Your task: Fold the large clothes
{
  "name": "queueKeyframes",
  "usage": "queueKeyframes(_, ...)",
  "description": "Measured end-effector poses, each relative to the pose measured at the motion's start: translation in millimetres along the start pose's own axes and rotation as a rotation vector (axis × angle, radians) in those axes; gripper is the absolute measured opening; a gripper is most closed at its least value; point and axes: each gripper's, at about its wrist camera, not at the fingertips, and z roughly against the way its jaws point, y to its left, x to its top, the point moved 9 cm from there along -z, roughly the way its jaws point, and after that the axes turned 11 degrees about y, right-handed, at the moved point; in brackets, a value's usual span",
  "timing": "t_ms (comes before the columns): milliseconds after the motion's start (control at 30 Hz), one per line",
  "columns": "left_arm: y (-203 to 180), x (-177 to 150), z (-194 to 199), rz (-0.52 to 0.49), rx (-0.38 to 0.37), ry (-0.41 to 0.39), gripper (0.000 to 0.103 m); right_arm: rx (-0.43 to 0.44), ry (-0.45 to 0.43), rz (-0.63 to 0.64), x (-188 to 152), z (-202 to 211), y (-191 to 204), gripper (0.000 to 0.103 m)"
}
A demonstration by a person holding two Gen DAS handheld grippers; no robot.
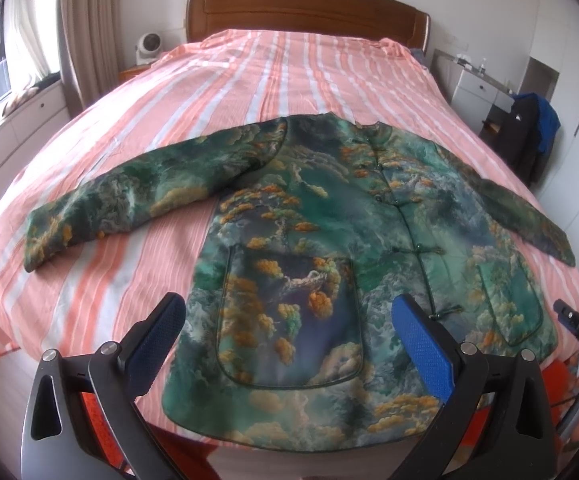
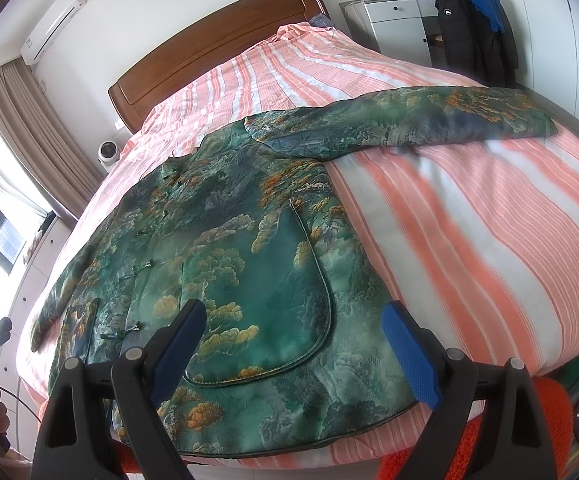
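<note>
Beyond both open hand-held grippers (image 1: 289, 344), jacket (image 1: 329, 216) flat on bed (image 1: 249, 72)

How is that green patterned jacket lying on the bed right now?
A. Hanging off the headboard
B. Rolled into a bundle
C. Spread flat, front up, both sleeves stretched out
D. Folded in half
C: the jacket lies flat on the striped bed, its knot buttons and pockets facing up and a sleeve reaching out to each side.

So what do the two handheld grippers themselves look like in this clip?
Both match: the left gripper and right gripper have black angular frames with round silver pivot pins, and fingers faced with blue dimpled pads. A thin black cable trails by the left hand.
</note>
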Motion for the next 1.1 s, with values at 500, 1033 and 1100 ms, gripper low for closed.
queueKeyframes(500, 8, 0, 4, 0.006, 0.022, -0.027, 0.103, 0.057, -0.078, -0.058, 76, 6, -66, 0.089)
queueKeyframes(1033, 19, 2, 0, 0.021, 0.067, -0.003, 0.103, -0.067, -0.309, -0.747, 185, -18, -294, 0.017)
queueKeyframes(1100, 19, 1, -6, 0.024, 0.062, 0.01, 0.103, -0.07, -0.371, -0.596, 214, 6, -247, 0.014)
